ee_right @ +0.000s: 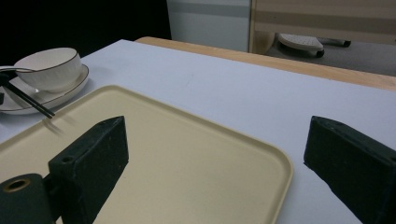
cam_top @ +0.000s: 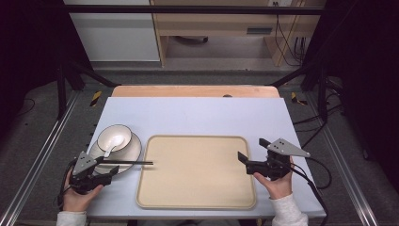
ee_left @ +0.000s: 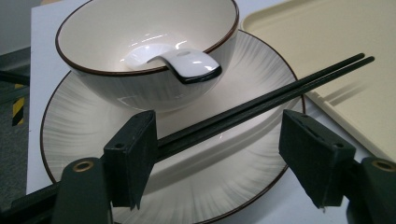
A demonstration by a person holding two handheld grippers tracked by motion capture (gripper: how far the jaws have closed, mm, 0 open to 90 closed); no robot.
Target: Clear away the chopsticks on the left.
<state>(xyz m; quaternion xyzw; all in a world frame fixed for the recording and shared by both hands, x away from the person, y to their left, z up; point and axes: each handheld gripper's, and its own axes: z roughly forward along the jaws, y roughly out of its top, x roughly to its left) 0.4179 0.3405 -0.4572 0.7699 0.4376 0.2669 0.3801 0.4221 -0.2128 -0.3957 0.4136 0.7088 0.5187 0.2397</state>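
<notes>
A white bowl [cam_top: 114, 137] [ee_left: 140, 42] with a dark rim stands on a white plate [cam_top: 133, 151] [ee_left: 224, 186] at the table's left. A white spoon [cam_top: 111, 147] [ee_left: 187, 63] rests in the bowl, its handle hooked over the rim. A pair of black chopsticks [cam_top: 134, 163] [ee_left: 261, 100] lies across the plate's near edge, tips reaching over the tray. My left gripper [cam_top: 107, 168] [ee_left: 219, 135] is open; the chopsticks run between its jaws, close by the left one and well clear of the right one. My right gripper [cam_top: 251, 149] [ee_right: 219, 128] stands open and empty over the tray's right edge.
A large beige tray [cam_top: 197, 179] [ee_right: 187, 158] with nothing on it lies in the middle of the pale table [cam_top: 197, 117]. A wooden strip [cam_top: 193, 91] borders the table's far edge. Dark frame posts stand at both sides.
</notes>
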